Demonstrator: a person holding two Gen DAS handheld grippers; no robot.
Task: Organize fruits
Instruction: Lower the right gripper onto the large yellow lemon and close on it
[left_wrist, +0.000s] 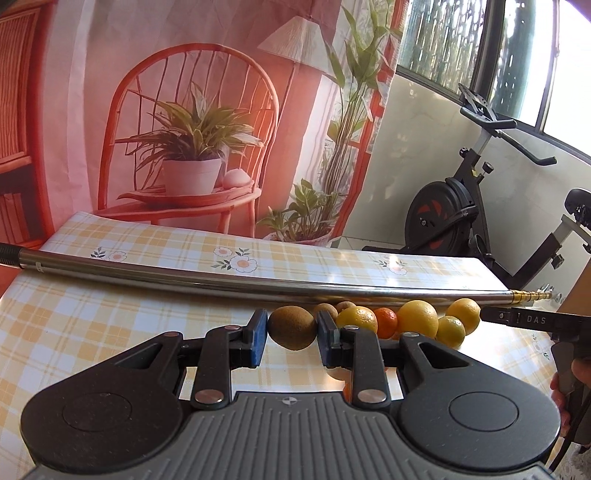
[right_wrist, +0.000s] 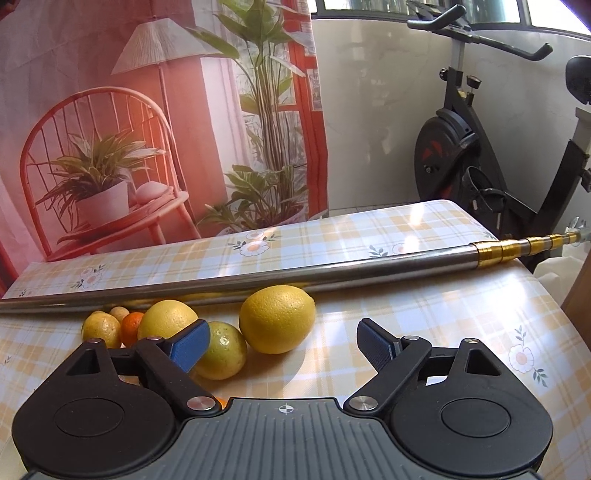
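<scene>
The left claw (left_wrist: 291, 332) grips a kiwi (left_wrist: 291, 328) lifted for sorting; the right claw (right_wrist: 282, 345) stands wide near the lemons (right_wrist: 277, 319).

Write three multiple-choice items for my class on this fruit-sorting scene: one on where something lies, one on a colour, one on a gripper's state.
1. Where does the metal pole lie?
A. On the table behind the fruit
B. On the floor
C. Upright against the curtain

2. What colour are the gripper pads?
A. Red
B. Blue
C. White

3. What is the left gripper doing?
A. Standing open and bare
B. Clamping a kiwi
C. Clamping the pole

Answers:
1 A, the pole rests across the checked tablecloth behind the row of fruit.
2 B, both views show blue pads.
3 B, its pads press the brown kiwi from both sides.
</scene>
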